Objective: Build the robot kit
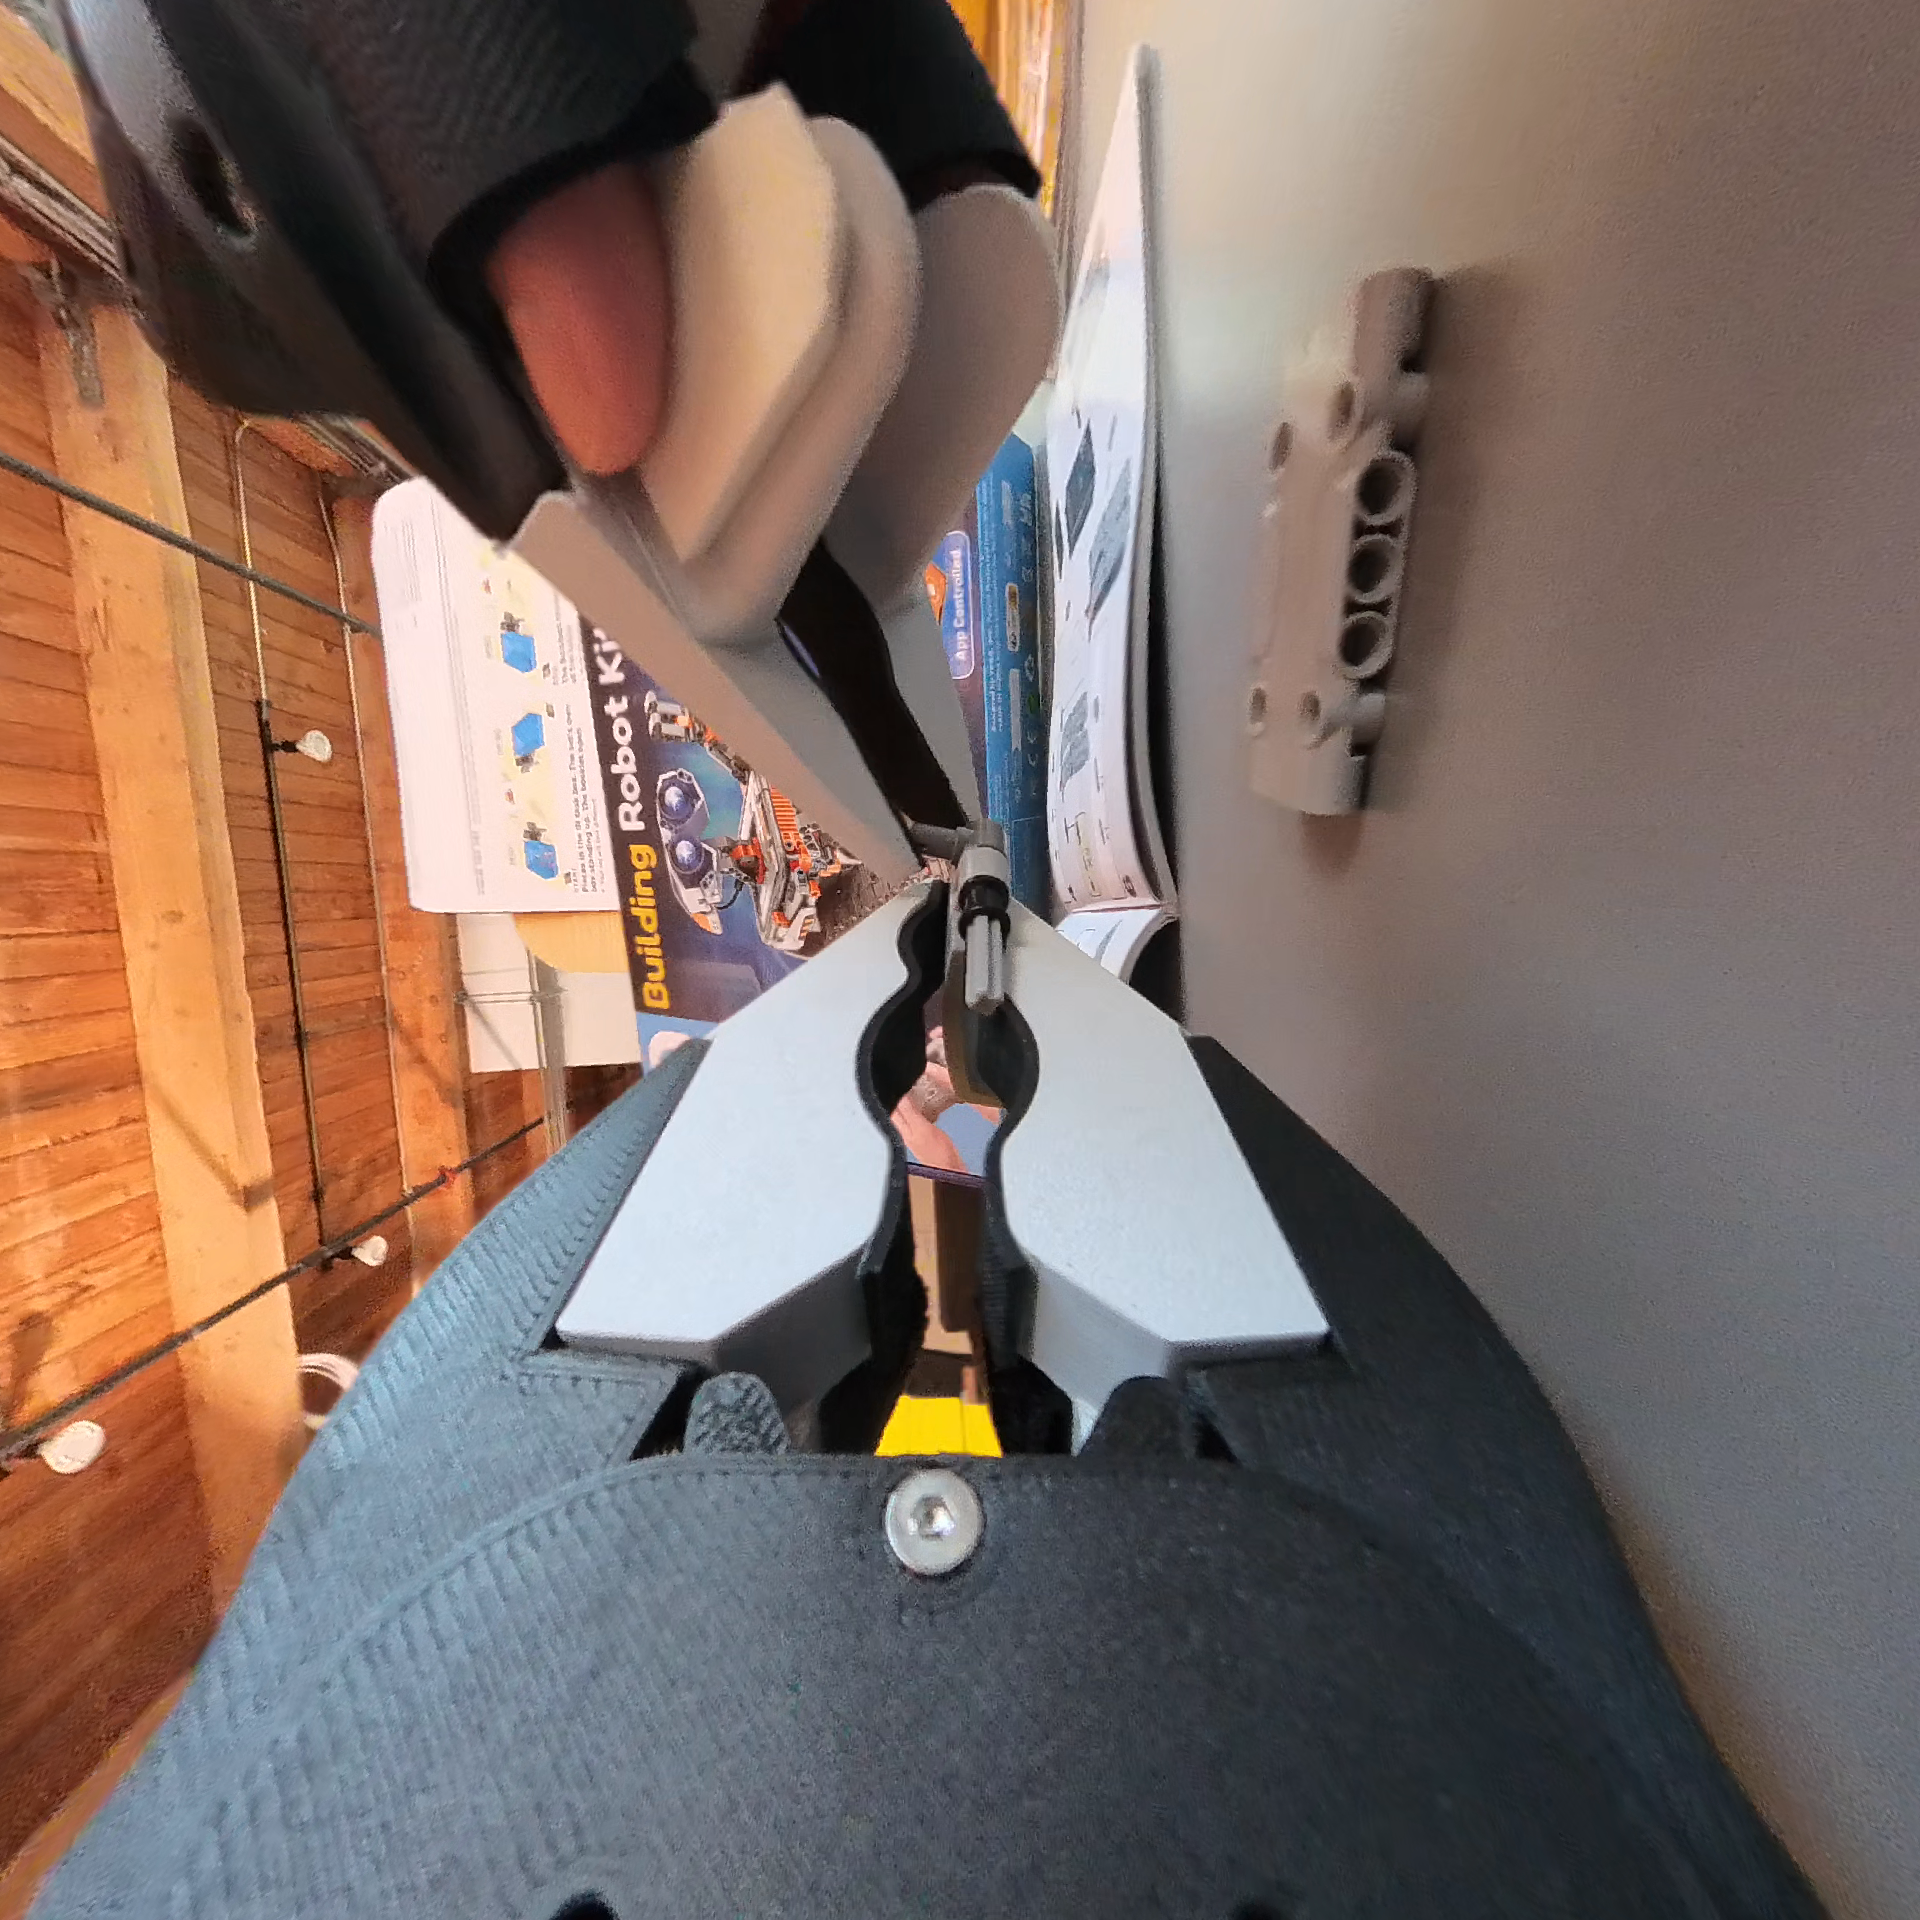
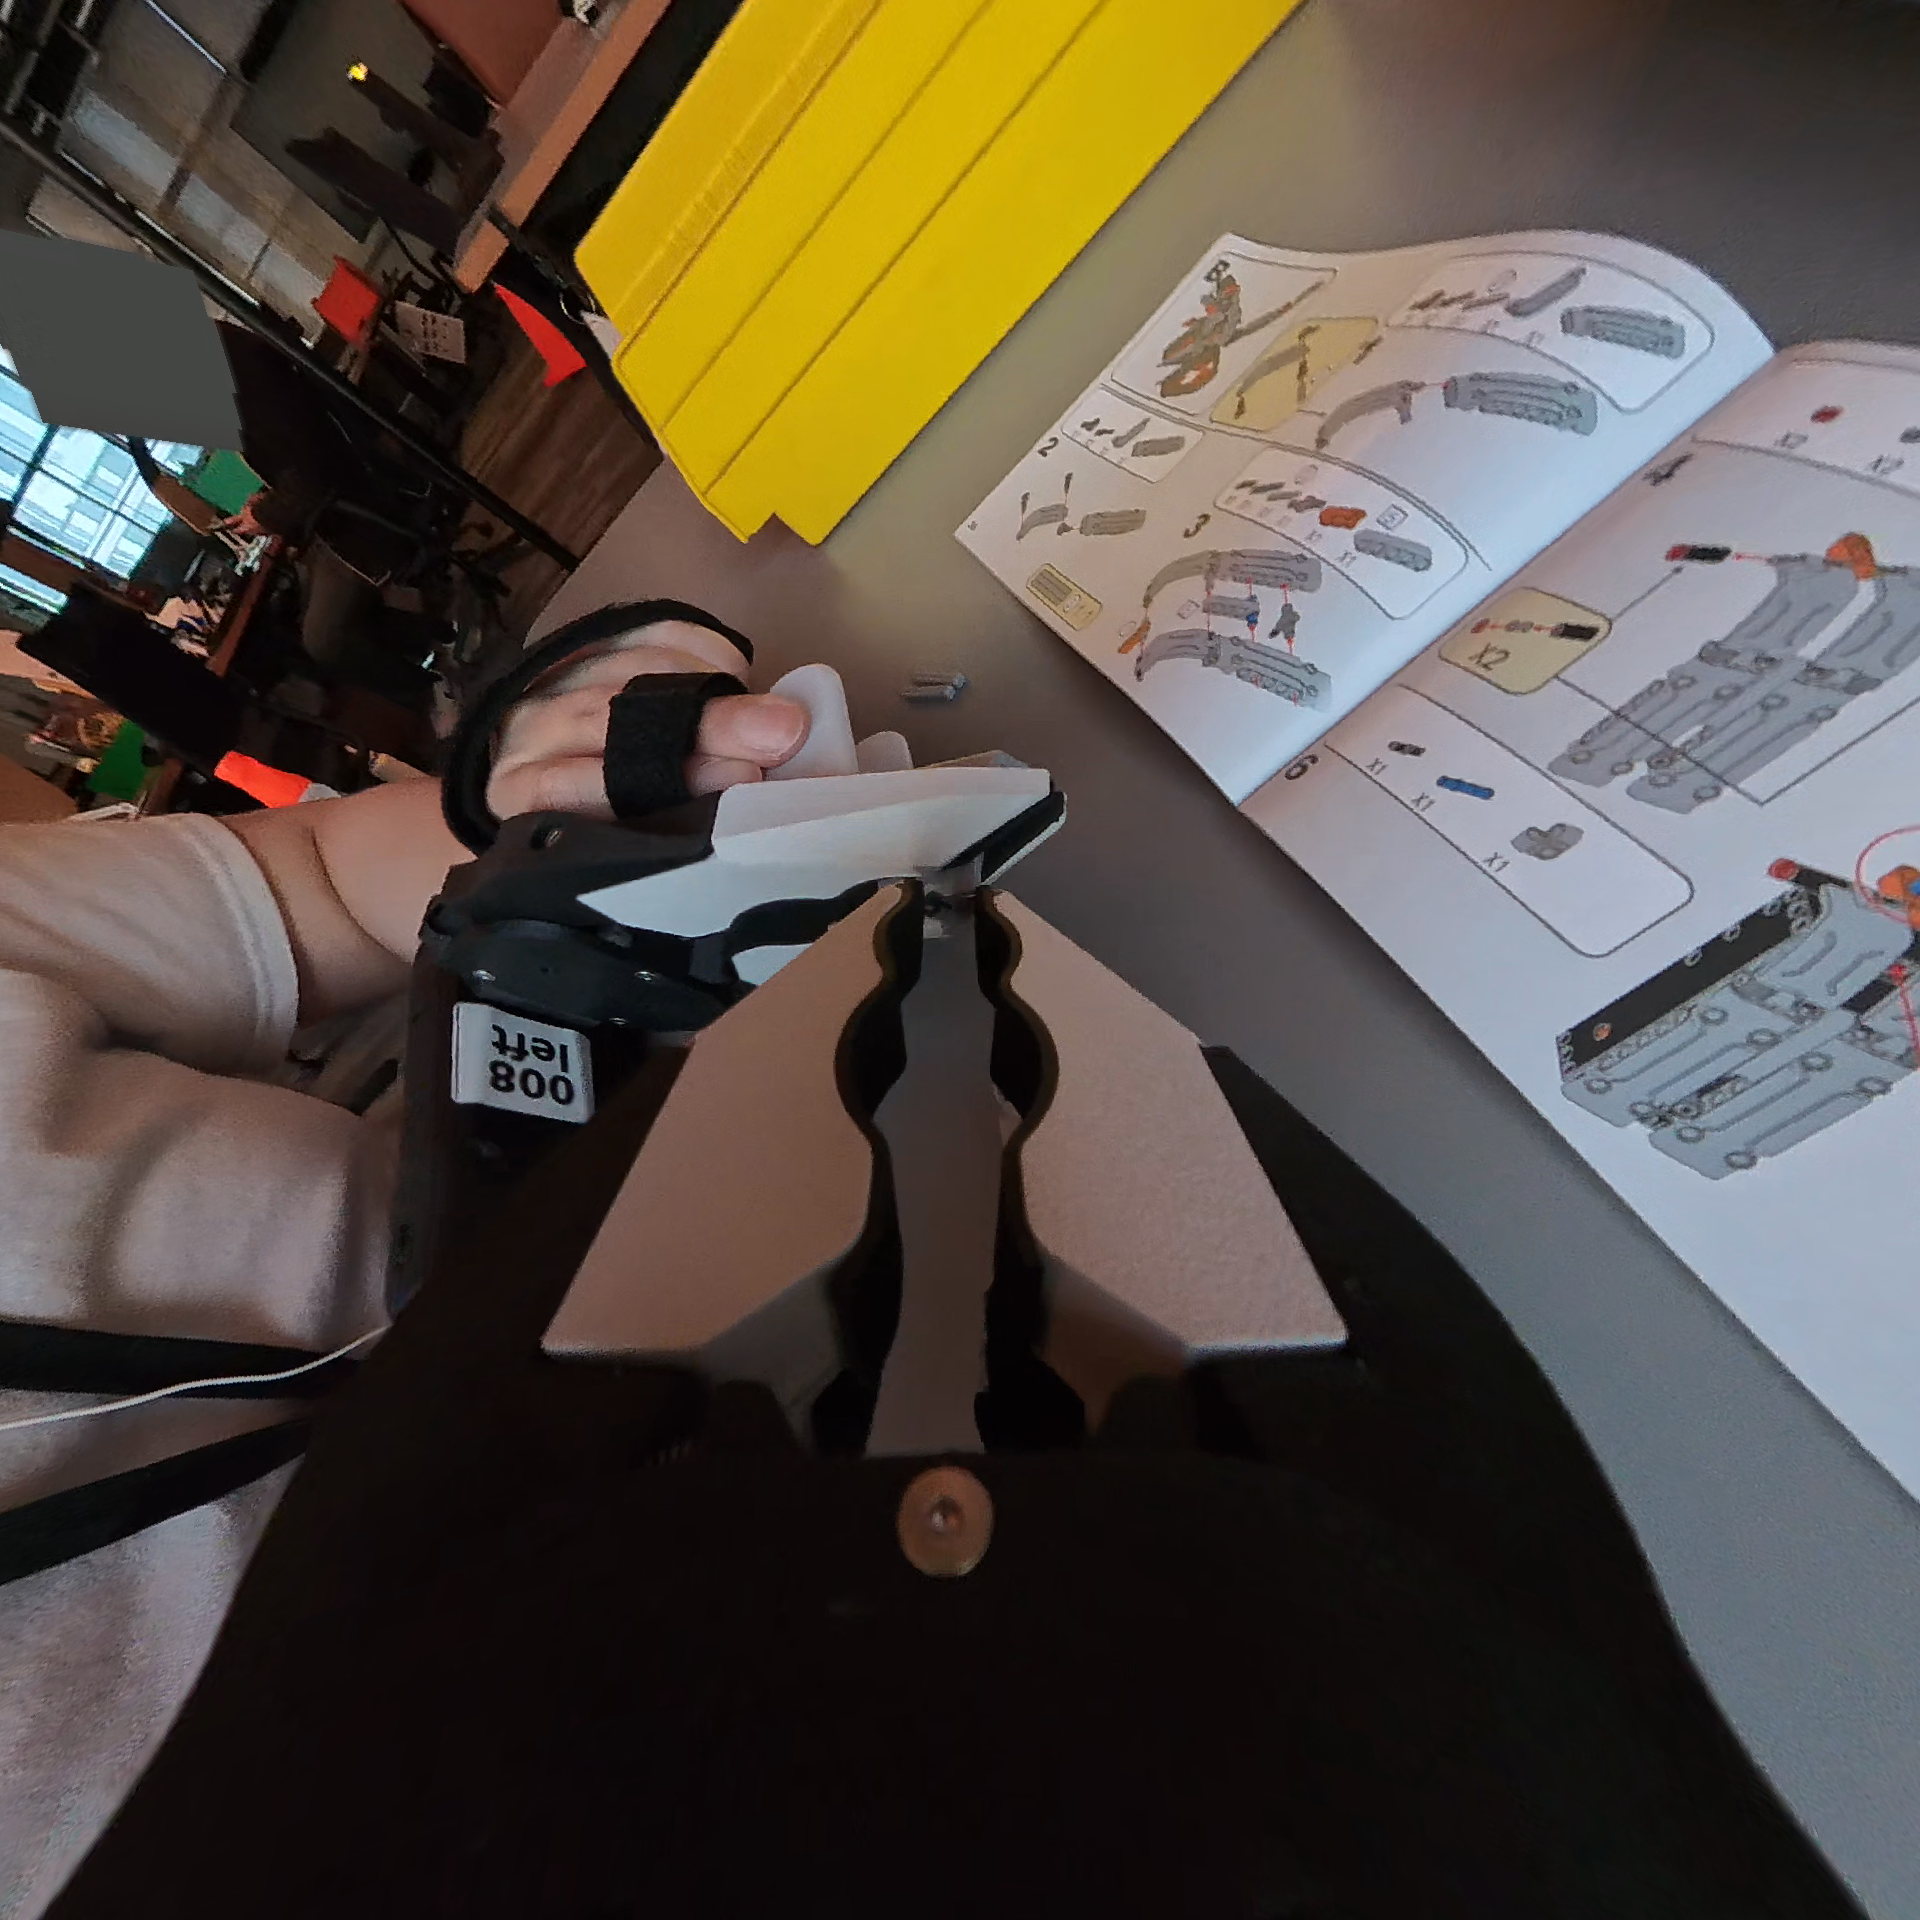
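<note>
In the left wrist view my left gripper (image 1: 971,920) is shut on a small grey pin piece (image 1: 982,951) that stands up between its tips. My right gripper (image 1: 916,847) comes down from the upper left, held by a gloved hand (image 1: 582,322), and its tips close on the short side stub of the same piece. In the right wrist view my right gripper (image 2: 942,900) meets the left gripper (image 2: 1023,821) tip to tip, and only a bit of the piece (image 2: 940,914) shows. Both are held above the dark grey table (image 2: 1299,1039).
A grey holed beam (image 1: 1340,540) lies on the table. An open instruction booklet (image 2: 1455,582) lies to the right and yellow bins (image 2: 883,239) stand behind it. A small grey part (image 2: 935,687) lies loose on the table. A printed kit box (image 1: 707,831) stands behind the grippers. My left and right fingertips are right by each other.
</note>
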The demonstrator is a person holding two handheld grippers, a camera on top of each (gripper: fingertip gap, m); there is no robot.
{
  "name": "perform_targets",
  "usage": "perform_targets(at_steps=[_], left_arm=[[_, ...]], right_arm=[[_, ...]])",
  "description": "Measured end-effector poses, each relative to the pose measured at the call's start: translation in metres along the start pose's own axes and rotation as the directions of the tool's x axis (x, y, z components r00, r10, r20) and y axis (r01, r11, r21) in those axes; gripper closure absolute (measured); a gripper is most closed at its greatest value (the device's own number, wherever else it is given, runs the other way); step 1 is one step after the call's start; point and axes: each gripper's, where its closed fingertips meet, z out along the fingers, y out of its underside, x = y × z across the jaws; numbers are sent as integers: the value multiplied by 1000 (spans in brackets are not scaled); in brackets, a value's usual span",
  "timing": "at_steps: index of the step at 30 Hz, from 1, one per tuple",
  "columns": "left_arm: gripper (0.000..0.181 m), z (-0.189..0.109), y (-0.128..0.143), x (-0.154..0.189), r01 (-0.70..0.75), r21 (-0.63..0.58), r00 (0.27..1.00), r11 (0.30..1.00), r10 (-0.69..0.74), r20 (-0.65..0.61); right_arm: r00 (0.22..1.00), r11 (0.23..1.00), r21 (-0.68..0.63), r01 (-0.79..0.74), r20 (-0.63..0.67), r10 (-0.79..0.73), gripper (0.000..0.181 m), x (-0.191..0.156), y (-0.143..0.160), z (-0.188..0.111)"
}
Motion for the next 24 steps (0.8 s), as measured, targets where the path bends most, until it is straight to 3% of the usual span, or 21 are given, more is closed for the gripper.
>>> perform_targets(at_steps=[3, 6, 10, 17, 21, 24], left_arm=[[180, -1, 2, -12, 107, 3, 994, 994, -107, 22], [180, -4, 7, -28, 320, 20, 947, 947, -320, 23], [180, -10, 16, -48, 473, 27, 879, 881, -474, 49], [181, -16, 22, -62, 479, 32, 872, 877, -479, 101], [181, -23, 27, -78, 315, 3, 923, 949, -307, 230], [181, -23, 29, -76, 173, -50, 955, 984, -155, 253]], right_arm=[[995, 993, 73, 94, 14, -95, 174, -9, -12, -4], [974, 957, 195, 217, 17, -224, 174, -23, -28, -9], [972, 928, 319, 192, 71, -226, 174, -38, -44, -10], [959, 899, 434, 52, 229, -166, 173, -51, -54, -13], [946, 900, 421, -115, 322, -30, 161, -45, -58, -21], [930, 916, 349, -199, 361, 64, 153, -45, -54, -19]])
